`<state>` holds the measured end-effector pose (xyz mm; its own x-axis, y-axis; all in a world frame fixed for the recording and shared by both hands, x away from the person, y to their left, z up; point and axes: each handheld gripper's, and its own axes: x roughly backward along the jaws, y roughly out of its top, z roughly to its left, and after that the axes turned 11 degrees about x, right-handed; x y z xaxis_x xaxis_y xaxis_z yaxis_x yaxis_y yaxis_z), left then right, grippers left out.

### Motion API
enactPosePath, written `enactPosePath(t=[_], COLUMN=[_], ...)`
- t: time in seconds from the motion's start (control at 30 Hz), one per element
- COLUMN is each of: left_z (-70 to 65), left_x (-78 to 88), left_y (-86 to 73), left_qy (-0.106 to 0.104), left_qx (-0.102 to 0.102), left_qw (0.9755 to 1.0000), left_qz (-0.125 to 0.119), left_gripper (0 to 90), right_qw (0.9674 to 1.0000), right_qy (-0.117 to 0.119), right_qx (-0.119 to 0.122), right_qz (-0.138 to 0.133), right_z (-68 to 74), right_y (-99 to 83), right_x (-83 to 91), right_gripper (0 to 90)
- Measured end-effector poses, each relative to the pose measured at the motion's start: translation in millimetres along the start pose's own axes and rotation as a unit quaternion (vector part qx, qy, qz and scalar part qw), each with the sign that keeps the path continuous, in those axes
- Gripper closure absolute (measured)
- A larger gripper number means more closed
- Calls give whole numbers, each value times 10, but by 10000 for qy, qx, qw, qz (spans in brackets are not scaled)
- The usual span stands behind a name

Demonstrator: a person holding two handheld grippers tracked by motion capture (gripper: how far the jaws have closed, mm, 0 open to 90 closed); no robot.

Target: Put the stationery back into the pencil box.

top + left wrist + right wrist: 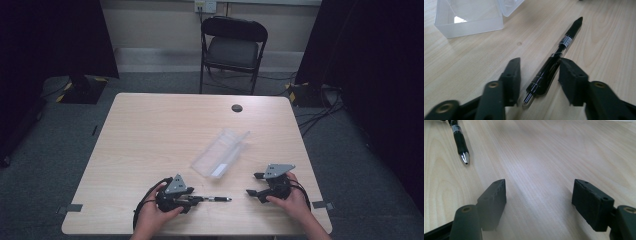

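While the wooden table (pixel 150 140) fills the middle of the high view, both grippers sit low in the frame, close to its near edge. The left gripper (pixel 192 199) is at lower centre-left, pointing toward the right of the frame. In the left gripper view its jaws stand partly open around a black pen (pixel 554 65) lying flat on the wood; the right jaw touches or nearly touches the barrel, the left jaw stands clear, so the pen is straddled rather than clamped. The pen's tip (pixel 227 199) reaches toward the right gripper (pixel 252 184) at lower right, with a short gap of bare wood between them. The right gripper's jaws are wide apart with nothing between them, and the pen tip (pixel 465 158) shows in the upper left of the right gripper view. A clear plastic box (pixel 220 154) lies open just above centre, near but apart from both grippers. Bare tabletop stretches across the left half and along the far edge, where a small dark hole (pixel 237 108) sits.
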<state>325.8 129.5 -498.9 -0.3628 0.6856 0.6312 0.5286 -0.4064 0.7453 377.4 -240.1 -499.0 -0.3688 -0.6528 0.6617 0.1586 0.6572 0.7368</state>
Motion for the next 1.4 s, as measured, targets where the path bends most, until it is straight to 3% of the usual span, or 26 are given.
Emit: enactPosePath(t=[0.1, 0.2, 0.37, 0.5, 0.7, 0.93, 1.03, 1.13, 1.4], left_z=[4, 7, 33, 102, 168, 282, 286, 267, 178], left_x=[31, 56, 111, 183, 248, 347, 325, 273, 56], left_y=[-7, -9, -17, -59, -93, -148, -130, -104, 49], left_qy=[-68, -152, -169, -284, -290, -122, 94, 95, -66], left_qx=[97, 167, 144, 253, 289, 333, 385, 381, 70], left_qw=[9999, 9996, 9993, 9988, 9986, 9991, 9991, 9992, 9999], left_qz=[67, 145, 286, 307, 326, 253, 172, 103, 43], left_gripper=[652, 680, 751, 748, 749, 731, 538, 524, 551], right_qw=[10000, 9999, 9998, 9998, 9998, 9998, 9998, 9998, 9998], right_qy=[-50, -65, -101, -93, -87, -83, -69, -65, -112], right_qx=[-27, -111, -165, -178, -193, -196, -195, -196, -192], right_qz=[8, -1, -12, -16, -11, -10, -18, -19, -8], right_z=[-20, -43, -73, -87, -94, -93, -97, -98, -92], right_y=[-19, -42, -73, -84, -85, -85, -86, -87, -85], right_x=[17, 39, 68, 78, 79, 79, 79, 80, 78], right_gripper=[272, 272, 273, 274, 274, 273, 273, 274, 277])
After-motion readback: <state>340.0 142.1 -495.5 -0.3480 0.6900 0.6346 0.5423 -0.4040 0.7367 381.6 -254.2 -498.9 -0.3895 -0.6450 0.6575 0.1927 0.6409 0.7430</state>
